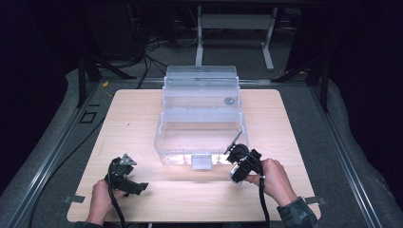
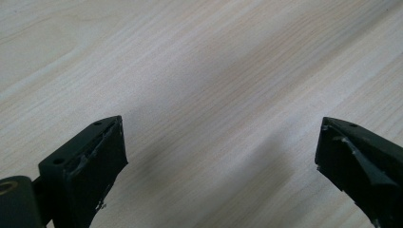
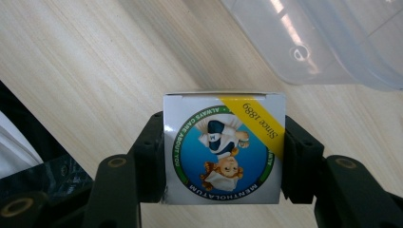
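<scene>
Right claw [image 3: 223, 156] clamps the Mentholatum box [image 3: 223, 147]; left claw [image 2: 221, 156] gapes, seemingly empty

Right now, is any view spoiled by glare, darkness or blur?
High view: dark surroundings, bright glare on the clear bin's front wall. Right gripper view: the small box is sharp, its print readable. Left gripper view: table evenly lit, soft shadows under the jaws.
</scene>
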`<state>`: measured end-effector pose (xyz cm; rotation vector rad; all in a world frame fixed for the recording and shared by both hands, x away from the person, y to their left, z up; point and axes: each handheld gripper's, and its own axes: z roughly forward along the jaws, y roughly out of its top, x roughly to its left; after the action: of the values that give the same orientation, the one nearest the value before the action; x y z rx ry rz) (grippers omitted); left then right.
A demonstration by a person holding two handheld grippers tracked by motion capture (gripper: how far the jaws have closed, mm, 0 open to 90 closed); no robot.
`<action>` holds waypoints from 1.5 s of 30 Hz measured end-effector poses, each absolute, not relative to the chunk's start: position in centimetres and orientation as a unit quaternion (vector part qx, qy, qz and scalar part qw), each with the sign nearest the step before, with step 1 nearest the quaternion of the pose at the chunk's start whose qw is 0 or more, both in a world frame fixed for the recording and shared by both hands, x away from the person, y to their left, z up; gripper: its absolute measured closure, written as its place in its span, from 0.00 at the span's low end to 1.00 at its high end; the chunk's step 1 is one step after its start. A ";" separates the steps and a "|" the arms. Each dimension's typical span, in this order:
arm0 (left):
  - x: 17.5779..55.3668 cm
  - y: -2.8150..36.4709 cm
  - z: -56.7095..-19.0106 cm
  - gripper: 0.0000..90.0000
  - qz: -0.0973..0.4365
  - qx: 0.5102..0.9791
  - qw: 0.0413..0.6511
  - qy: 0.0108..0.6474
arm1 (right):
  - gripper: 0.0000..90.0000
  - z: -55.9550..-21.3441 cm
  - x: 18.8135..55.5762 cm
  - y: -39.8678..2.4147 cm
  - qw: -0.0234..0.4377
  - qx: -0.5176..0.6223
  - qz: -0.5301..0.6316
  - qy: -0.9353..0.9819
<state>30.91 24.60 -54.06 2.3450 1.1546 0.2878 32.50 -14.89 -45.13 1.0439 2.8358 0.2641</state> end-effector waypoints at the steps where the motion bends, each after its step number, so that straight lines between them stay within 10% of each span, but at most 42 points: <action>1: 30.9 24.6 -54.1 0.03 0.106 0.863 0.253 0.425 | 0.50 -45.1 32.5 -14.9 0.064 0.344 0.089 0.933; 45: 30.9 24.4 -54.1 0.04 0.099 0.864 0.258 0.420 | 0.50 -39.5 34.5 -16.9 0.094 0.353 0.098 0.926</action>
<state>30.92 24.38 -54.10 2.3432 1.1384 0.2692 34.51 -16.91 -39.49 1.0465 2.7457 0.2892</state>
